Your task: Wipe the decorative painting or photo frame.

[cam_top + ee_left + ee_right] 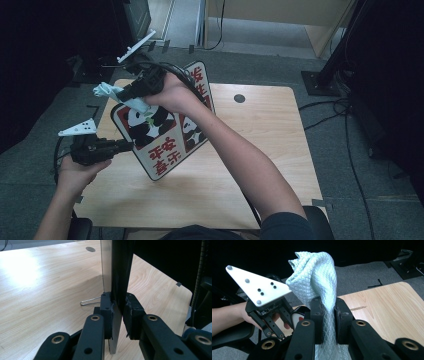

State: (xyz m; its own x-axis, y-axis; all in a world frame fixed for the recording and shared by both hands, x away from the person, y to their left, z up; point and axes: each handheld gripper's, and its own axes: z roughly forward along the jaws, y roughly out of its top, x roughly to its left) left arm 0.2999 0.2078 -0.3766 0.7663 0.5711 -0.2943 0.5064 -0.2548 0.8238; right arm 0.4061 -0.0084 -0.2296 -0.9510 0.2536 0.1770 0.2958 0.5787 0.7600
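Note:
A panda sign (157, 137) with red characters is held tilted above the wooden table (260, 150). My left gripper (127, 145) is shut on its left edge; in the left gripper view the thin board (113, 277) stands edge-on between the jaws of that left gripper (117, 315). My right gripper (131, 95) is shut on a pale blue-green cloth (112, 92) and presses it on the sign's upper left face. In the right gripper view the quilted cloth (317, 277) rises from between the jaws of the right gripper (328, 320), with the left gripper (272, 320) beyond at left.
A wire loop (90, 301) lies on the table behind the sign. A round cable hole (239, 98) sits near the table's far edge. Dark stands and cables (345, 120) cover the floor at right. A chair (310, 220) sits at the near edge.

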